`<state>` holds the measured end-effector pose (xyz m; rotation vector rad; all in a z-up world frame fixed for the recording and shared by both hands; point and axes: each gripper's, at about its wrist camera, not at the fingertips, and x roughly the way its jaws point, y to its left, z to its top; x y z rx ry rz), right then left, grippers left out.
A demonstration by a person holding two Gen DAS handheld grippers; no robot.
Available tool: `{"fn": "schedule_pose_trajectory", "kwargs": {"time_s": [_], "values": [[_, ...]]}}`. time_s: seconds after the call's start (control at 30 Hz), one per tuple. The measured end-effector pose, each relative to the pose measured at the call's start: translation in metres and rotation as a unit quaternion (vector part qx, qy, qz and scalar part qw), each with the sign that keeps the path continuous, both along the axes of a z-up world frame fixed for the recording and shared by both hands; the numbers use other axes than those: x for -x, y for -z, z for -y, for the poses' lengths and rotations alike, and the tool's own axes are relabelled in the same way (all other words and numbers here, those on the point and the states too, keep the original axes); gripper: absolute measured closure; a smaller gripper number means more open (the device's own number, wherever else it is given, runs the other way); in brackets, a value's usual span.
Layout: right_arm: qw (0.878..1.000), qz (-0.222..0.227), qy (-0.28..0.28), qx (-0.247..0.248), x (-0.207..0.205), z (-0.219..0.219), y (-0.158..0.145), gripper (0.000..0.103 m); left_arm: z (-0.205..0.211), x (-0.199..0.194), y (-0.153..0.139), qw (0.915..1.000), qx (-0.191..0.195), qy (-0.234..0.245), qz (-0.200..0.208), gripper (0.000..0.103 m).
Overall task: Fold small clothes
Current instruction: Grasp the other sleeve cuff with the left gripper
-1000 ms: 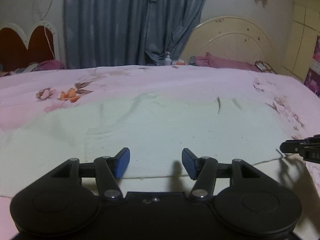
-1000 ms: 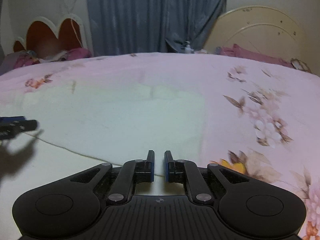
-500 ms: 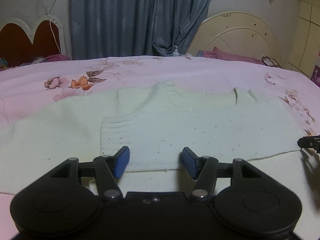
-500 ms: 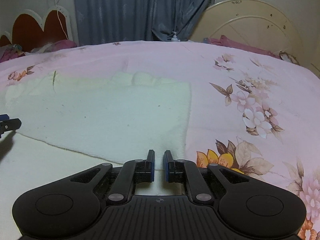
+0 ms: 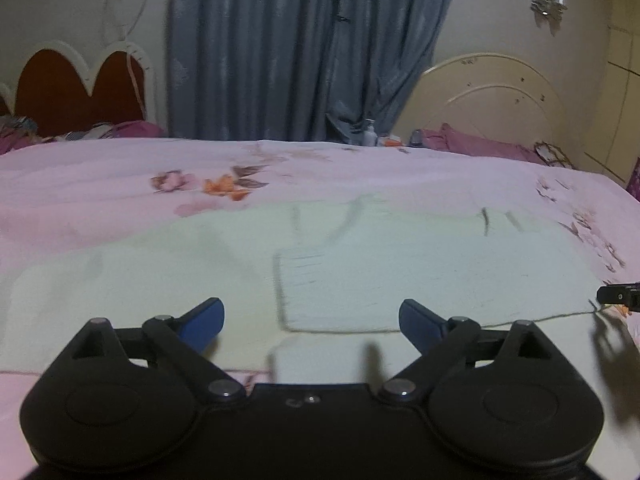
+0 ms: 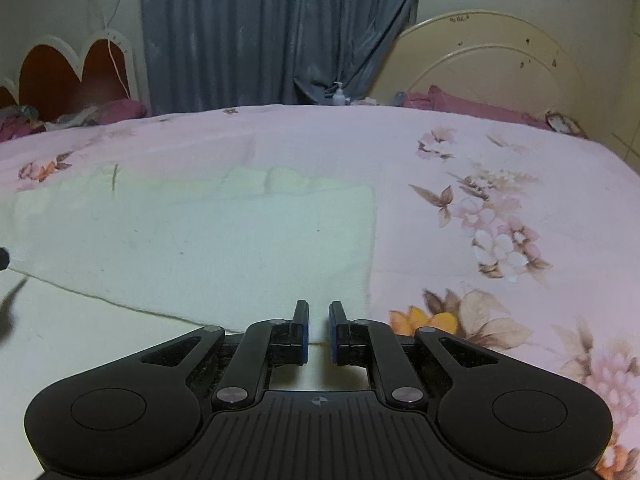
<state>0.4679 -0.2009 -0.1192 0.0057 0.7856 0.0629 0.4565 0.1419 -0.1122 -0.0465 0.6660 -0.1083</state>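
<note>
Pink flowered bed (image 5: 120, 184), pale sweater (image 5: 400, 264) spread flat, sleeve folded over. Left gripper (image 5: 312, 320) jaws opening, nothing between; right gripper (image 6: 319, 330) nearly closed at the hem. Bad bite could drag that fold crooked.

Bed (image 6: 500, 152) covered with a pink floral sheet (image 5: 100, 192); orange and brown flower prints scattered across it. Blue-grey curtain (image 5: 300, 48) hangs behind, centre of the wall. Cream arched headboard (image 6: 492, 56) to the right, scuffed, dark specks on it. Red double-arch headboard with white trim (image 5: 80, 84) to the left, a thin white cord (image 6: 116, 60) dangling over it. Maroon pillows (image 5: 480, 146) at the cream headboard. Small pump bottle (image 6: 339, 95) at the curtain's foot. Wall ornament (image 5: 549, 0) top right, blurred.
</note>
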Motion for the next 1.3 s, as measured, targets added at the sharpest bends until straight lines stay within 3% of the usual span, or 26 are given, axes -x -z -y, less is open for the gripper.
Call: {"fn": "schedule_pose_trajectory", "kwargs": {"time_s": [0.23, 0.4, 0.57, 0.7, 0.73, 0.77, 0.8, 0.87, 0.97, 1.07, 1.1, 1.17, 1.2, 1.27, 1.3], "values": [[1.0, 0.014, -0.023, 0.009, 0.003, -0.023, -0.009, 0.095, -0.024, 0.01, -0.003, 0.9995, 0.016, -0.028, -0.001, 0.013], [0.999, 0.013, -0.034, 0.018, 0.003, -0.031, -0.013, 0.095, -0.08, 0.031, 0.001, 0.9961, 0.027, -0.084, -0.008, 0.014], [0.999, 0.012, -0.042, 0.023, 0.004, -0.038, -0.014, 0.095, -0.155, 0.059, 0.004, 0.984, 0.042, -0.172, -0.011, 0.02], [0.999, 0.011, -0.038, 0.017, 0.006, -0.044, -0.013, 0.092, -0.217, 0.08, 0.007, 0.9605, 0.117, -0.252, -0.005, 0.028], [0.999, 0.015, -0.035, 0.022, 0.007, -0.046, -0.012, 0.072, -0.232, 0.083, 0.009, 0.9526, 0.142, -0.269, 0.0, 0.032], [0.999, 0.022, -0.034, 0.024, 0.009, -0.048, -0.013, 0.039, -0.248, 0.088, 0.011, 0.9427, 0.169, -0.288, 0.007, 0.033], [0.998, 0.034, -0.037, 0.022, 0.011, -0.05, -0.014, 0.033, -0.259, 0.091, 0.013, 0.9347, 0.189, -0.301, 0.012, 0.035], [0.998, 0.033, -0.045, 0.01, 0.01, -0.053, -0.016, 0.033, -0.28, 0.097, 0.016, 0.9177, 0.226, -0.326, 0.027, 0.039], [0.998, 0.03, -0.049, 0.001, 0.007, -0.058, -0.018, 0.044, -0.305, 0.103, 0.025, 0.8895, 0.284, -0.355, 0.046, 0.046], [0.999, 0.03, -0.042, -0.003, 0.005, -0.061, -0.019, 0.044, -0.322, 0.103, 0.031, 0.8684, 0.323, -0.371, 0.059, 0.055], [0.999, 0.029, -0.04, -0.004, 0.005, -0.062, -0.019, 0.044, -0.326, 0.102, 0.032, 0.8654, 0.328, -0.374, 0.06, 0.06], [0.999, 0.026, -0.037, -0.005, 0.004, -0.061, -0.019, 0.044, -0.333, 0.095, 0.033, 0.866, 0.324, -0.377, 0.055, 0.081], [0.999, 0.025, -0.035, -0.006, 0.005, -0.061, -0.019, 0.044, -0.336, 0.09, 0.034, 0.8668, 0.319, -0.38, 0.047, 0.1], [0.999, 0.022, -0.031, -0.01, 0.005, -0.059, -0.018, 0.044, -0.333, 0.089, 0.033, 0.8646, 0.321, -0.383, 0.056, 0.1], [0.999, 0.022, -0.03, -0.011, 0.006, -0.058, -0.018, 0.044, -0.327, 0.086, 0.027, 0.871, 0.31, -0.376, 0.061, 0.1]]}}
